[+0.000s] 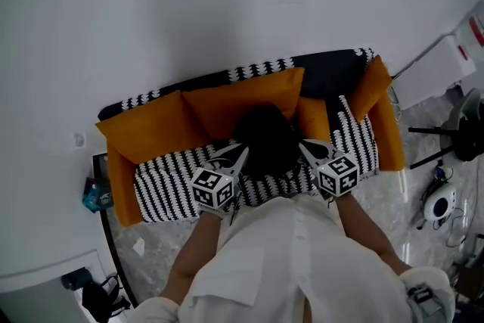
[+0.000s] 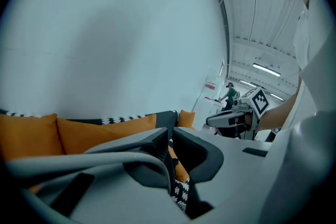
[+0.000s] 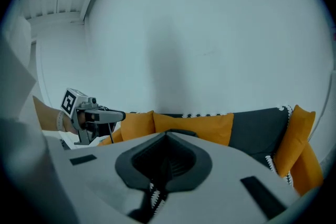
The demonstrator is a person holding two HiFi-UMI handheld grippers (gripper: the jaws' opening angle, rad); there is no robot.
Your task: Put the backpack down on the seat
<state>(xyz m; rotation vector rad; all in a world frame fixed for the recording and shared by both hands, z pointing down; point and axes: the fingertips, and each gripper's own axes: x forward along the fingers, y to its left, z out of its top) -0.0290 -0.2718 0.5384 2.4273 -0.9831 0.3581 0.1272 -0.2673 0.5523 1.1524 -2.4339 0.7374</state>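
A black backpack (image 1: 265, 140) lies on the black-and-white striped seat (image 1: 170, 178) of a sofa, leaning against orange back cushions (image 1: 151, 128). In the head view my left gripper (image 1: 240, 153) is at the backpack's left side and my right gripper (image 1: 305, 147) at its right side; I cannot tell whether either touches it. In the left gripper view the left gripper (image 2: 169, 136) is shut with nothing between its jaws, and the right gripper (image 2: 233, 119) shows across from it. In the right gripper view the right gripper (image 3: 167, 136) is also shut and empty. The left gripper (image 3: 105, 115) hangs above the cushions.
A white wall rises right behind the sofa. A black frame with a blue object (image 1: 97, 194) stands at the sofa's left end. White equipment (image 1: 442, 68) and dark stand legs (image 1: 439, 141) are on the marbled floor at right. A person (image 2: 230, 94) stands far off.
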